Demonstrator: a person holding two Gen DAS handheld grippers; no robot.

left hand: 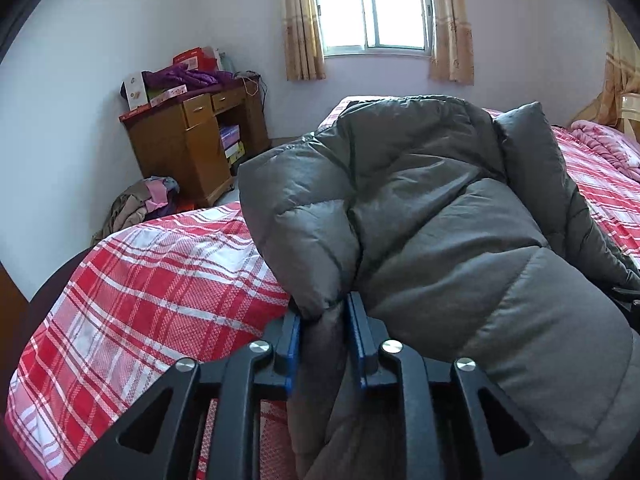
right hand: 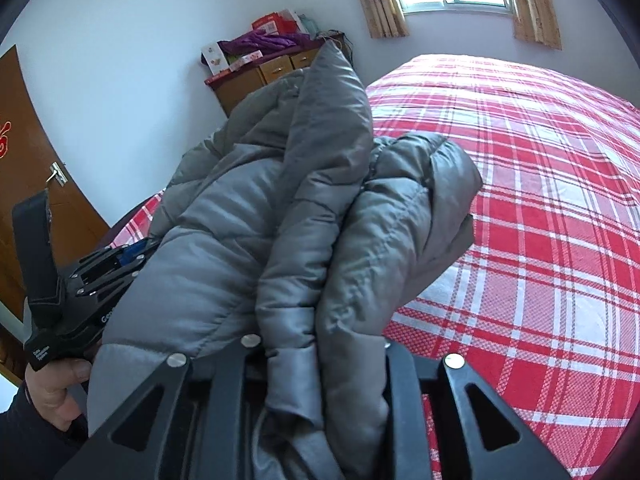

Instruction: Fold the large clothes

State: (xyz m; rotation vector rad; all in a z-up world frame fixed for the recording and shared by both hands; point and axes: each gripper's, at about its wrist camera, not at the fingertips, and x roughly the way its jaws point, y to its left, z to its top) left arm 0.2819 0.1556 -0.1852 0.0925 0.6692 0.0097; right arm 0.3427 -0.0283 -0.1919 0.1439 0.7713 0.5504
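The jacket (left hand: 440,208) lay bunched on the bed (left hand: 152,280) in front of me, its bulk rising between my two grippers. A fold of it sat between the fingers of my left gripper (left hand: 324,332), and another fold ran between those of my right gripper (right hand: 320,360). My left hand (right hand: 52,388) was at the jacket's left edge. Behind the bed, in the left corner, stood a desk (left hand: 192,152) with boxes (left hand: 160,92) piled on it. A heap of clothes (left hand: 144,204) lay on the floor before the desk. The window (left hand: 372,8) was in the far wall, a curtain (left hand: 302,20) on each side.
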